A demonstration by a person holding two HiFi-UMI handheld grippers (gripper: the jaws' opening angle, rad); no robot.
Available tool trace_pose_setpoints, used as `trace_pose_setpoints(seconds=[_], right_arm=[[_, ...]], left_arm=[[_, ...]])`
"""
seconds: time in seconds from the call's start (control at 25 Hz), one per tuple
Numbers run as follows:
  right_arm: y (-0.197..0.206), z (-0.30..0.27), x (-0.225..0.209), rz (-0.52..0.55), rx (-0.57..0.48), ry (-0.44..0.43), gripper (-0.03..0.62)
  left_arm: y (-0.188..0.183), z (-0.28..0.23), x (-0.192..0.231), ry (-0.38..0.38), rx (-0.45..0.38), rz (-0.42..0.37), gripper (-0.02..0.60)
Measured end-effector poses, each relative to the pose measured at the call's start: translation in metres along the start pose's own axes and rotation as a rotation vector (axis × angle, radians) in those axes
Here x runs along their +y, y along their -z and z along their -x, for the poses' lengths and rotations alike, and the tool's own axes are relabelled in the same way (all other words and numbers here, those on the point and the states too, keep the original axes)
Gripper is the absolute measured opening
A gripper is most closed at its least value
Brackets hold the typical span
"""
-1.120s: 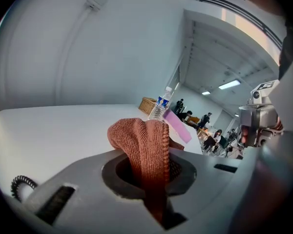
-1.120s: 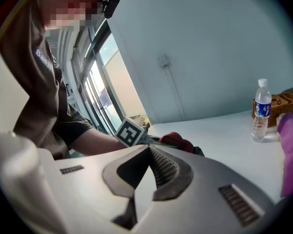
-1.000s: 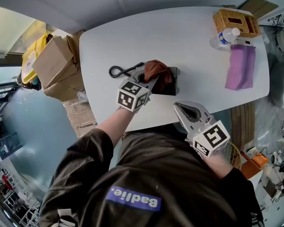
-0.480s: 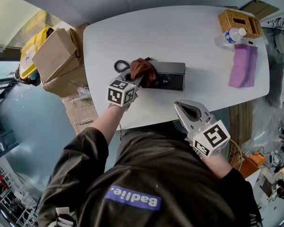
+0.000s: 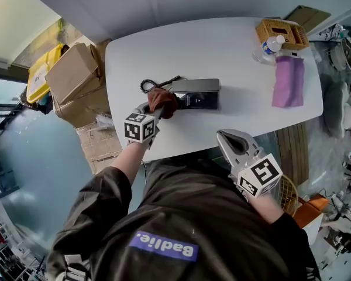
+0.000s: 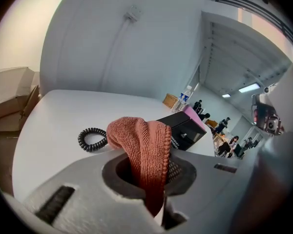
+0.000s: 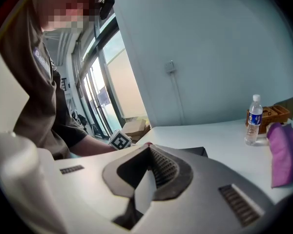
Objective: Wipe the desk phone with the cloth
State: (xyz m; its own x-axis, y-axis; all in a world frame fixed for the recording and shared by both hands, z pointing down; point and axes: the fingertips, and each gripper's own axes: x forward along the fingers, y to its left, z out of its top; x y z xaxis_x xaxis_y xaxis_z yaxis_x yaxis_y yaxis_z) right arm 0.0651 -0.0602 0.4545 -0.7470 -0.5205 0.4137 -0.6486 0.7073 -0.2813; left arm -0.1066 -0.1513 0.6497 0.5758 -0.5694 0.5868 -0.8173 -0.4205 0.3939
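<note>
One rust-red knitted cloth (image 5: 162,100), clamped in the jaws of the left gripper (image 5: 154,111), sits at the left end of one black desk phone (image 5: 196,93) — right gripper (image 5: 229,137) jaws closed, empty.

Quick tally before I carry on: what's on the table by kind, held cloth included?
Cloths: 2 (rust cloth in the left gripper, purple cloth)
Desk phone: 1
Water bottle: 1
Wicker basket: 1
Total: 5

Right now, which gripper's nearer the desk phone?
Left. Left gripper, shut on the cloth, is at the desk phone's left end; right gripper hangs at the table's near edge.
</note>
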Motion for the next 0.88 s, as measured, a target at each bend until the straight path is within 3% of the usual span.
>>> trace_pose_setpoints(seconds=[0.32, 0.48, 0.68, 0.88], right_arm=[[-0.006, 0.045, 0.003, 0.009, -0.086, -0.106, 0.026], [-0.005, 0.062, 0.017, 0.019, -0.117, -0.171, 0.026], [-0.005, 0.074, 0.043, 0.05, -0.134, -0.24, 0.026], [-0.008, 0.078, 0.067, 0.084, -0.143, -0.252, 0.026]], left_arm=[[-0.008, 0.064, -0.095, -0.039, -0.155, 0.025, 0.032], [-0.017, 0.094, -0.151, -0.037, -0.233, -0.011, 0.032], [-0.038, 0.136, -0.209, -0.005, -0.33, -0.087, 0.032], [-0.046, 0.177, -0.249, 0.057, -0.413, -0.118, 0.032]])
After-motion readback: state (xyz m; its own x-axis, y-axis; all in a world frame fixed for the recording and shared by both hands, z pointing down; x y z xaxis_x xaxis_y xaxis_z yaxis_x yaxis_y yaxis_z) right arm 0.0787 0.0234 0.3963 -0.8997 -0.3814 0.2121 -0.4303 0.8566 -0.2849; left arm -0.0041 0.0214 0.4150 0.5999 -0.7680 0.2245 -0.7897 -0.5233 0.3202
